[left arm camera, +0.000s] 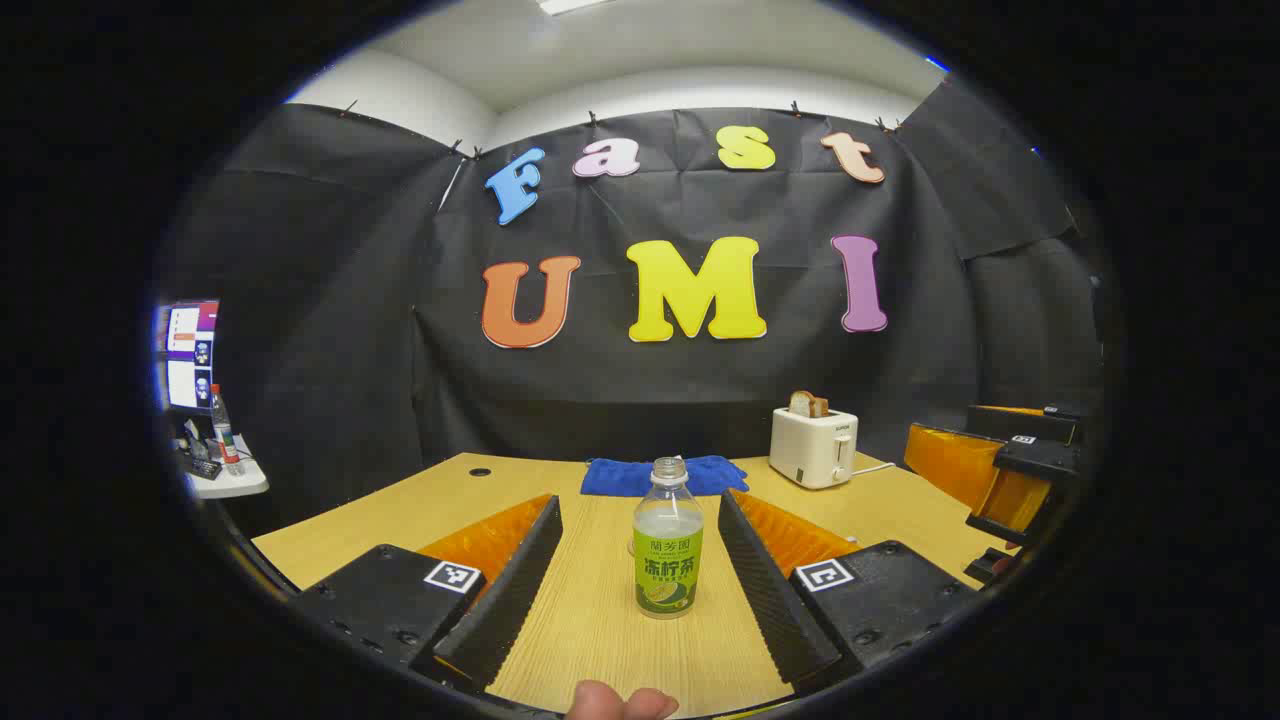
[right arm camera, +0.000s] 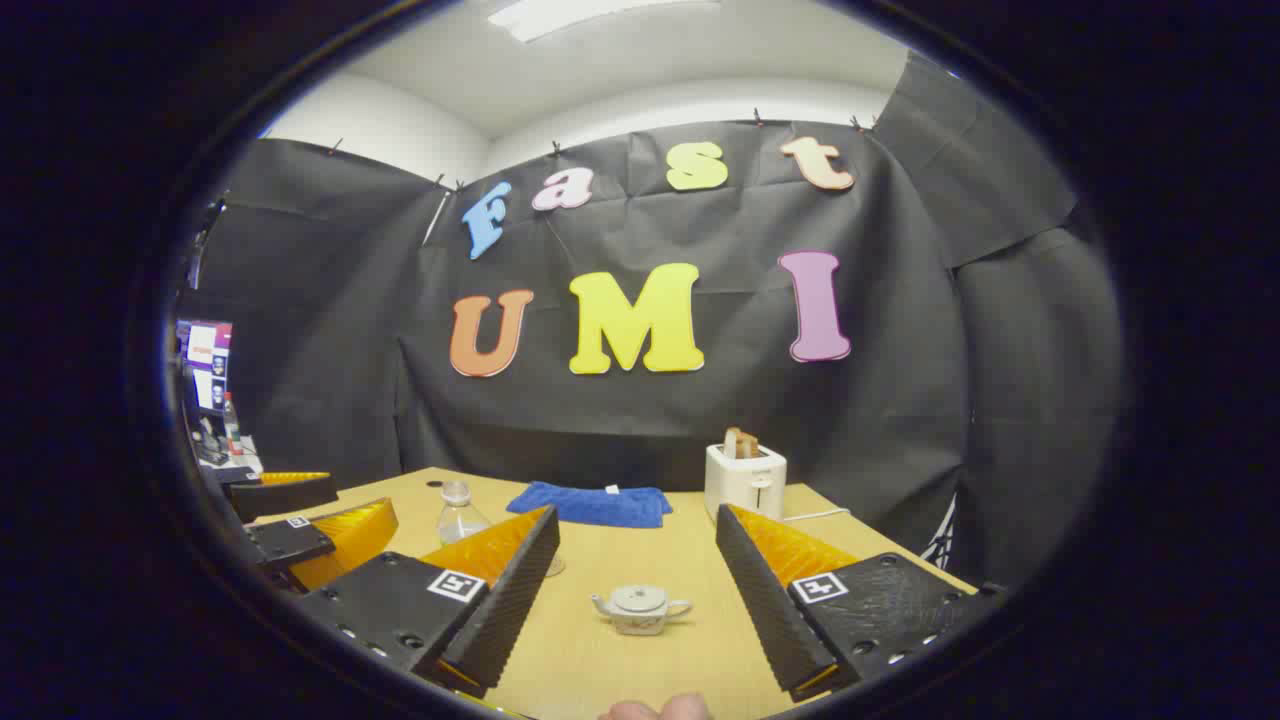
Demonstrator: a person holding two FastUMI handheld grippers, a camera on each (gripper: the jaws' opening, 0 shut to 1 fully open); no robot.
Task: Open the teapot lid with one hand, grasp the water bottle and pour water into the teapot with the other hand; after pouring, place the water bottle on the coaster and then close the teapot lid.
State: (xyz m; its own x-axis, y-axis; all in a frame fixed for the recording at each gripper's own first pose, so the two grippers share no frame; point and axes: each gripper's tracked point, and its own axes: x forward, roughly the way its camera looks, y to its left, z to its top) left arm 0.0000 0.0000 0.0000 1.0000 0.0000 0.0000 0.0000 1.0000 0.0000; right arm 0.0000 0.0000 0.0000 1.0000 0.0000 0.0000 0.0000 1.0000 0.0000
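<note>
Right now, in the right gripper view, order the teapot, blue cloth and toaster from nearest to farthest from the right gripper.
1. Teapot: nearest, on the table just ahead of the right gripper, between its open fingers.
2. Blue cloth: farther back, slightly left of centre.
3. Toaster: at the back right; roughly as far as the cloth, too close to call.

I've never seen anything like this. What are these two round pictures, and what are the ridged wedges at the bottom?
Each picture comes from a camera riding on a hand-held claw; a person holds one in each hand. The wedges are each claw's two fingers. In the left gripper view, the left claw is open around a bottle, not touching it. In the right gripper view, the right claw is open, facing a small teapot, lid on. On the table also sit a blue cloth and a toaster. Nothing is held.
</note>
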